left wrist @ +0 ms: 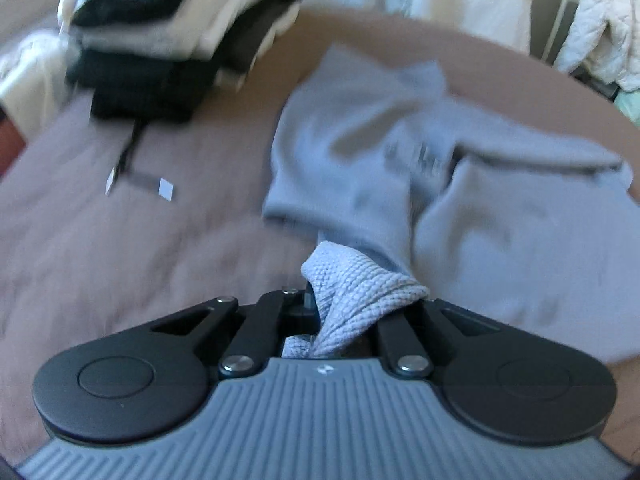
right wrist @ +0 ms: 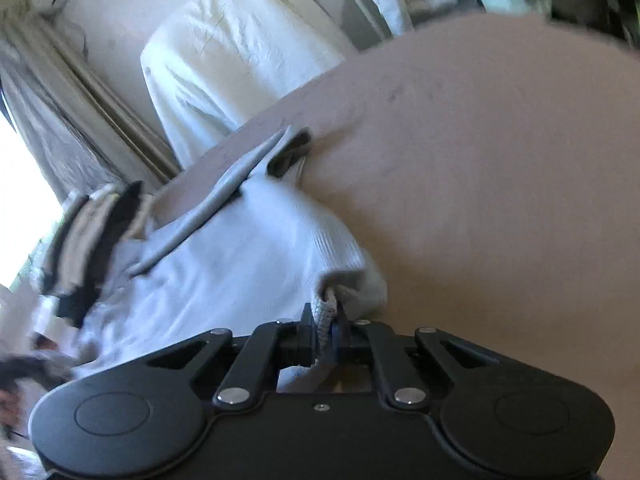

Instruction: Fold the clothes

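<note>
The left gripper [left wrist: 320, 300] pinches the ribbed edge of a blue sweatshirt [left wrist: 400, 168] lying on the bed [left wrist: 120, 240]. The right gripper [right wrist: 326, 328] pinches another edge. Only the left view shows its blurry print and a small tag [left wrist: 166, 189].

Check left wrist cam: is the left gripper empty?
No, the left gripper is shut on a ribbed edge of the blue sweatshirt.

bed [right wrist: 500, 140]: mauve-brown cover
wall [right wrist: 120, 12]: pale
window [right wrist: 20, 196]: bright daylight, far left
curtain [right wrist: 48, 128]: grey, beside window
</note>
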Demonstrator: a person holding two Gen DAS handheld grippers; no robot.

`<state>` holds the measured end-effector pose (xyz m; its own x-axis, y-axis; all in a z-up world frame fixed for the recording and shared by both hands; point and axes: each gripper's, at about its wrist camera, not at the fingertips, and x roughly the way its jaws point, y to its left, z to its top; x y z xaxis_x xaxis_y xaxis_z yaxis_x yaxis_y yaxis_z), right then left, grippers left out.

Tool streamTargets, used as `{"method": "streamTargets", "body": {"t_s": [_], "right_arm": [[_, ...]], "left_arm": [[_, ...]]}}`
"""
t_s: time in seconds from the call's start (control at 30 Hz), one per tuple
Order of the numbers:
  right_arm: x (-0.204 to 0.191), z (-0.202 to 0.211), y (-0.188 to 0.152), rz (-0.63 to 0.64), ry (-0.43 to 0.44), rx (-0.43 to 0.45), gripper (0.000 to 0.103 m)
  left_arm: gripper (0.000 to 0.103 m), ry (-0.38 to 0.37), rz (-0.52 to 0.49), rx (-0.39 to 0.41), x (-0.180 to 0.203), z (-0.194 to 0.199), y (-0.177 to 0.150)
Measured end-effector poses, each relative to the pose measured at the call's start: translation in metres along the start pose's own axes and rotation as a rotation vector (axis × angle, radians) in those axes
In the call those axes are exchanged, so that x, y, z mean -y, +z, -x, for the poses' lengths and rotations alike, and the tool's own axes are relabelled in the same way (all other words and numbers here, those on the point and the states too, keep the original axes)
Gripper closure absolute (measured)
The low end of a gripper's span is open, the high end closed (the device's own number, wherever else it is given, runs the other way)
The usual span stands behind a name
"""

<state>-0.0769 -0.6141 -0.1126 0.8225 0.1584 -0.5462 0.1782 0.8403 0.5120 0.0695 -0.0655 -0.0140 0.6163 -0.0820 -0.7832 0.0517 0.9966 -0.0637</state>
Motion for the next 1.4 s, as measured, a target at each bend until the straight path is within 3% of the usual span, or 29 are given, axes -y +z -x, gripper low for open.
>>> {"method": "streamTargets", "body": {"t_s": [0.17,0.23,0.43,0.53,0.63,0.73,0.77,0.83,0.97,1.03,1.1,1.27,1.33,1.4], "right_arm": [[-0.025,0.026,0.054,0.089,0.111,0.186,0.094],[-0.036,0.026,0.064,0.149,0.111,0.202,0.094],[-0.037,-0.004,0.056,0.166,-0.006,0.089,0.094],[-0.037,0.008,0.052,0.186,0.012,0.073,0.094],[-0.043,0.047,0.065,0.182,0.167,0.132,0.094],[-0.037,0.079,0.078,0.096,0.325,0.182,0.095],[-0.032,0.082,0.078,0.078,0.316,0.185,0.095],[-0.022,0.072,0.071,0.090,0.209,0.133,0.095],[-0.019,0.023,0.025,0.208,-0.142,-0.142,0.095],[-0.017,0.007,-0.001,0.253,-0.229,-0.194,0.095],[-0.012,0.001,-0.013,0.242,-0.270,-0.190,0.094],[-0.005,0.020,0.002,0.128,-0.197,-0.120,0.095],[0.001,0.036,0.007,0.055,-0.048,-0.119,0.094],[0.008,0.054,0.010,-0.019,0.121,-0.134,0.095]], "left_arm": [[0.099,0.092,-0.047,0.180,0.015,0.019,0.032],[0.099,0.126,-0.042,0.200,0.017,0.016,0.033],[0.099,0.098,0.011,0.048,0.003,-0.019,-0.002],[0.099,0.073,0.021,0.062,-0.001,0.001,-0.011],[0.099,-0.018,0.110,0.118,-0.015,0.039,-0.010],[0.099,-0.137,0.235,0.182,-0.032,0.080,-0.007],[0.099,-0.188,0.289,0.166,-0.042,0.081,-0.010],[0.099,-0.168,0.289,0.047,-0.045,0.061,-0.021],[0.099,-0.147,0.301,-0.194,-0.042,0.012,-0.053],[0.099,-0.147,0.366,-0.243,-0.042,-0.009,-0.069],[0.099,-0.143,0.422,-0.263,-0.044,-0.022,-0.080],[0.099,-0.121,0.380,-0.145,-0.041,0.006,-0.065],[0.099,-0.137,0.389,-0.079,-0.043,0.026,-0.055],[0.099,-0.119,0.381,-0.115,-0.043,0.024,-0.060]]}}
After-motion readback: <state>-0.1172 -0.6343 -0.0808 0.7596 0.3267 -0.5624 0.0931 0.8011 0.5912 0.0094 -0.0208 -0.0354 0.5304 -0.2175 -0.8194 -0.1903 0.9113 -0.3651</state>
